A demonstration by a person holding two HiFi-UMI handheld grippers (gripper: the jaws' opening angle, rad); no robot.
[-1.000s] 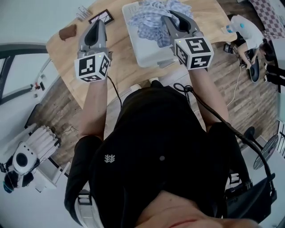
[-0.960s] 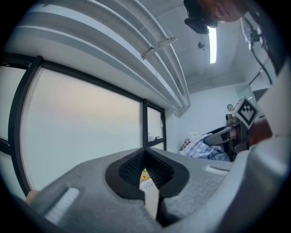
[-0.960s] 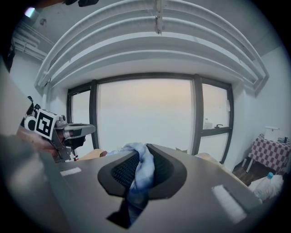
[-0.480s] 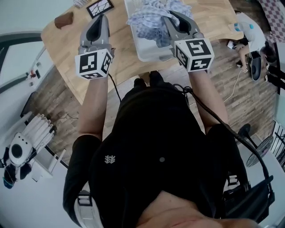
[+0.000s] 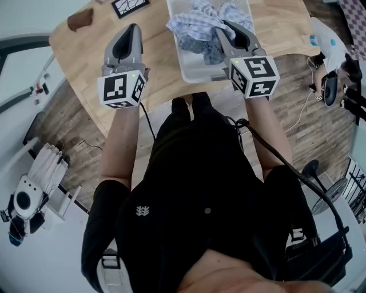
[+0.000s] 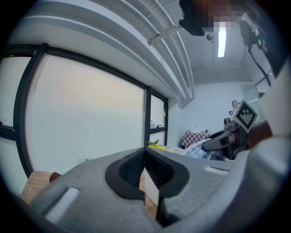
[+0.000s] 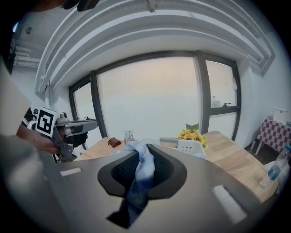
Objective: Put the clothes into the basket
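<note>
A blue-and-white checked cloth [image 5: 197, 26] hangs bunched over a white plastic basket [image 5: 189, 71] at the table's near edge. My right gripper [image 5: 226, 26] is shut on a fold of it. In the right gripper view the cloth [image 7: 138, 170] runs down between the black pads [image 7: 120, 170], with the basket [image 7: 191, 146] just beyond. My left gripper [image 5: 134, 27] hovers over bare wood left of the basket. Its jaws [image 6: 145, 152] meet at the tips with nothing in them. From there the right gripper [image 6: 213, 142] and the cloth [image 6: 195, 150] show at the right.
The wooden table [image 5: 86, 51] carries a black-framed picture [image 5: 127, 6] and a small brown thing [image 5: 79, 18] at its far left. Yellow flowers [image 7: 191, 135] stand behind the basket. A water bottle [image 7: 275, 170] stands at the far right. A cable trails from the right gripper [image 5: 269, 149].
Both grippers have sunk toward the table. The right one has carried the checked cloth lower over the basket. Neither pair of jaws has visibly changed.
</note>
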